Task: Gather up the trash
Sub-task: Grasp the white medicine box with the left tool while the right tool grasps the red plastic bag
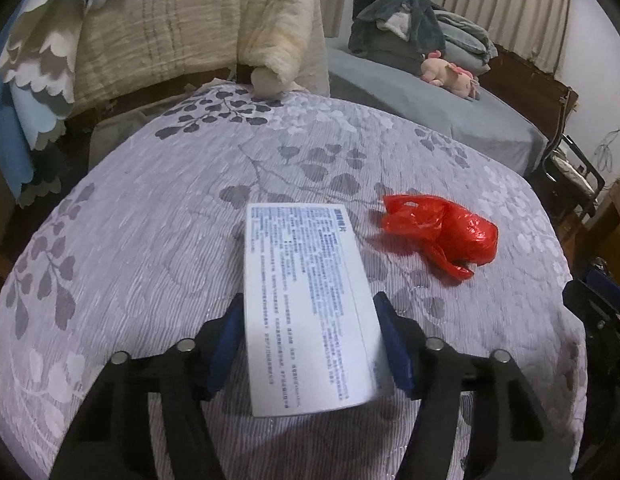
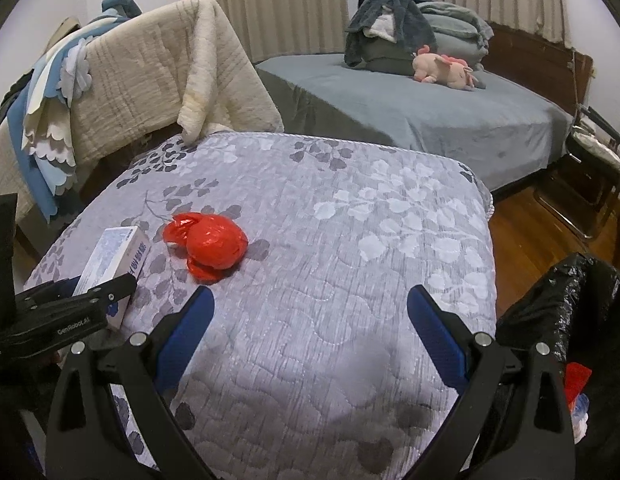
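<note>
The left gripper point(image 1: 310, 344) has its blue pads against both long sides of the white printed box point(image 1: 305, 304), clamping it near its near end and holding it, as far as I can judge, just clear of the grey leaf-patterned quilt point(image 2: 350, 208), ready to carry. The right gripper point(image 2: 310, 336) hovers spread wide with nothing in it, so the crumpled red plastic bag point(image 2: 207, 246) just beside the box looks like its likely target. The black bin bag point(image 2: 558, 304) stands past the quilt's right edge (1 red scrap already inside), and the quilt between is bare.
</note>
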The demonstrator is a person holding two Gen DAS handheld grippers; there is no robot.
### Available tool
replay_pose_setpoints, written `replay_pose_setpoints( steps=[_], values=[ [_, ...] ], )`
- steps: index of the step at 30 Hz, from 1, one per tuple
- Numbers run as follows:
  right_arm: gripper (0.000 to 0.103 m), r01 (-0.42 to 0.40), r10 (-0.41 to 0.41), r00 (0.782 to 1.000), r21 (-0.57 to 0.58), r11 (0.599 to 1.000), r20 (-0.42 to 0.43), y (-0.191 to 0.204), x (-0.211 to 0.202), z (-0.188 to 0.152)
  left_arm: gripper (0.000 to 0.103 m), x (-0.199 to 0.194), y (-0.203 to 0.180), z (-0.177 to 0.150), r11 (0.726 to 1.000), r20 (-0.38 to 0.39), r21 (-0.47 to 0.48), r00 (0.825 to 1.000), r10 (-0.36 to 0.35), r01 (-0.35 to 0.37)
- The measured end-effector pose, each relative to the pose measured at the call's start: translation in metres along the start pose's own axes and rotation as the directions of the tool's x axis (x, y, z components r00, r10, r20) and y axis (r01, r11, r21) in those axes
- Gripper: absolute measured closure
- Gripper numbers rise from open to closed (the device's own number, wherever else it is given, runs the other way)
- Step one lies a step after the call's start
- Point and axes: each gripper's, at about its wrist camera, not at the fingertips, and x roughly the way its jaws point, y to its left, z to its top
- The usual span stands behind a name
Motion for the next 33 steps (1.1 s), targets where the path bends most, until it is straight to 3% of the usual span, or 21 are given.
replay_pose_setpoints(
  steps=[21,26,30,33],
  values=[
    [0.009,-0.045,0.045,0.999,-0.038,0.998,0.000,0.053,0.051,0.032,0.046,-0.019,0.030,0.015,0.999,0.077,-0.027,0.996,0.039,-0.037],
    [0.028,-0.055,0.052,0.997,-0.046,0.997,-0.053,0.062,0.072,0.034,0.046,-0.022,0.039,0.018,0.998,0.089,-0.033,0.995,0.055,-0.052],
    [0.059,-0.097,0.091,0.991,-0.050,0.994,-0.100,0.066,0.079,0.030,0.046,-0.025,0.044,0.018,0.998,0.092,-0.038,0.994,0.063,-0.060],
    [0.063,-0.116,0.111,0.989,-0.048,0.992,-0.102,0.068,0.074,0.029,0.046,-0.027,0.046,0.018,0.997,0.094,-0.040,0.994,0.063,-0.059]
  ],
)
